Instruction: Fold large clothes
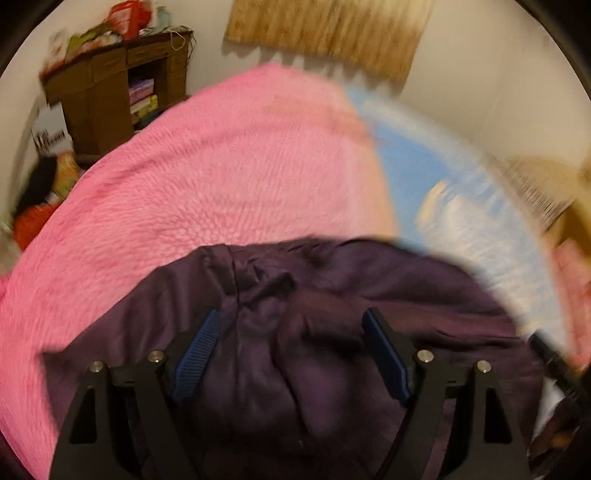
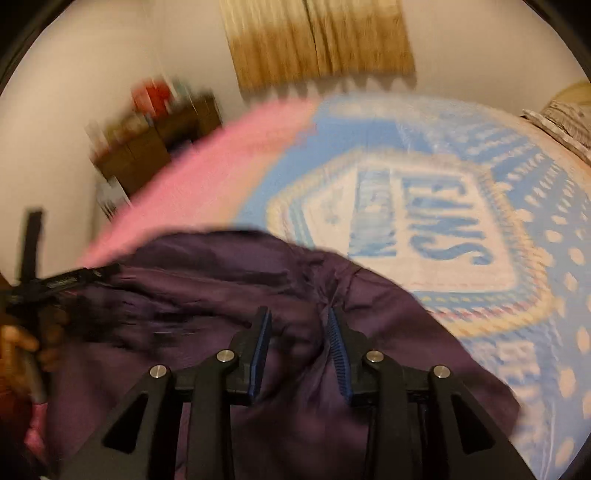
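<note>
A dark purple garment (image 1: 295, 350) lies crumpled on the bed, near me in both views (image 2: 221, 280). My left gripper (image 1: 291, 332) hangs over the garment with its blue-padded fingers wide apart and nothing between them. My right gripper (image 2: 299, 328) is also over the garment, its fingers partly apart with a bunch of purple cloth rising in the gap; no firm grip shows. The left gripper also shows at the left edge of the right wrist view (image 2: 55, 284), held by a hand. Both views are motion-blurred.
The bed carries a pink blanket (image 1: 207, 177) on the left and a blue and white patterned cover (image 2: 443, 229) on the right. A brown cabinet (image 1: 110, 96) with clutter stands by the far wall. A wooden panel (image 1: 328, 33) hangs on the wall.
</note>
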